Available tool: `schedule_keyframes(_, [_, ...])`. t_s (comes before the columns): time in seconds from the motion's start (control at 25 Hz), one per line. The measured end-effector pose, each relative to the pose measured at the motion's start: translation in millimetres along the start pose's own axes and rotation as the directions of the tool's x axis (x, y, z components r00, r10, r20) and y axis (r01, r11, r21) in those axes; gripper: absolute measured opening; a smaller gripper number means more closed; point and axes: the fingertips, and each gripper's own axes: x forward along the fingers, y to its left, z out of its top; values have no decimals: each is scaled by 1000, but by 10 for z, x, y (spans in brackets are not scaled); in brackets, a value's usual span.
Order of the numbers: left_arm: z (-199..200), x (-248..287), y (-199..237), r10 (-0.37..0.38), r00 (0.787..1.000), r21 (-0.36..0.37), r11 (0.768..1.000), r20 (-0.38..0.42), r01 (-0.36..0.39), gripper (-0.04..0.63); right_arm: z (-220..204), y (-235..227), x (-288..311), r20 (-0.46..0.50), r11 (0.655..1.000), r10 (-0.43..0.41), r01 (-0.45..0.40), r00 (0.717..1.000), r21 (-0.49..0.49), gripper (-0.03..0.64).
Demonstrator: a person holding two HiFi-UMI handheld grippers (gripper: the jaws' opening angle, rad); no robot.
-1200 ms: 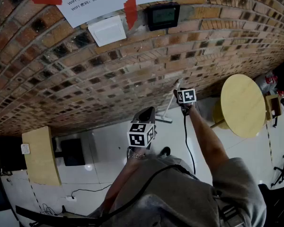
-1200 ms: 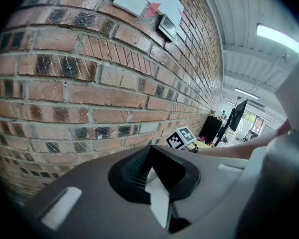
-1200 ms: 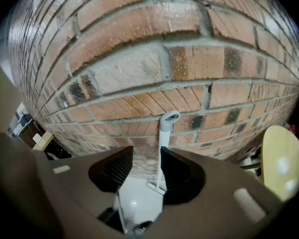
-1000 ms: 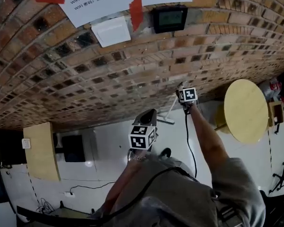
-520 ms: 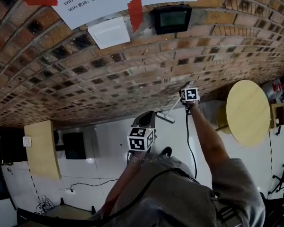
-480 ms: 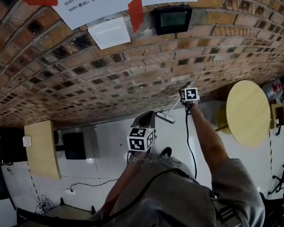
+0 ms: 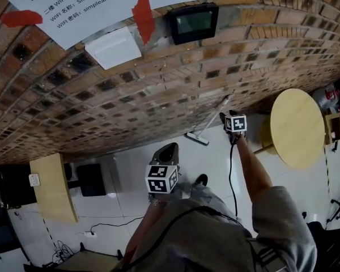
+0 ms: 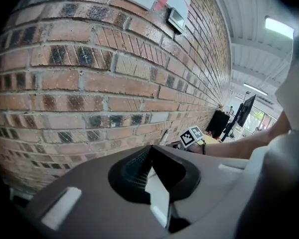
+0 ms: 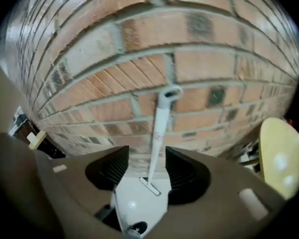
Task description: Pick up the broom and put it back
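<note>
A white broom [image 7: 211, 122] leans against the brick wall, its head [image 7: 196, 138] on the white floor. My right gripper [image 7: 225, 118] hangs just right of the handle's upper end and clear of it. In the right gripper view the broom [image 9: 159, 126] stands ahead in line with the gap of the right gripper [image 9: 147, 152]. Those jaws are opening, with nothing pressed between them. My left gripper [image 7: 169, 149] is lower and to the left, over bare floor. In its own view the left gripper [image 8: 150, 149] has its tips together and holds nothing.
A round yellow table [image 7: 294, 126] stands to the right of the broom. A wooden cabinet [image 7: 54, 186] and a black box [image 7: 90, 180] sit at the left by the wall. A small screen [image 7: 190, 22] and taped paper [image 7: 102, 1] are on the brick wall.
My right gripper has drawn down and to the right, off the top of the broom handle. The broom stays leaning on the wall. The left gripper has sunk slightly.
</note>
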Motion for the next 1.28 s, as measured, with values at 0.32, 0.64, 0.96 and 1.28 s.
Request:
schedule_keyframes(0.32, [-105, 184, -17, -16, 999, -42, 999, -33, 15, 5, 32, -314, 419, 13, 997, -45, 44, 999, 63, 236])
schedule_keyframes(0.64, [-159, 83, 6, -1, 999, -28, 1000, -39, 0, 5, 345, -327, 555, 6, 996, -86, 86, 996, -2, 127])
schedule_keyframes(0.96, [-208, -17, 117, 14, 999, -30, 999, -40, -15, 5, 348, -92, 527, -31, 995, -94, 95, 995, 18, 98])
schedule_keyframes(1.28, [-163, -63, 95, -22, 999, 2, 1000, -24, 22, 5, -70, 540, 48, 48, 997, -33, 36, 998, -72, 97])
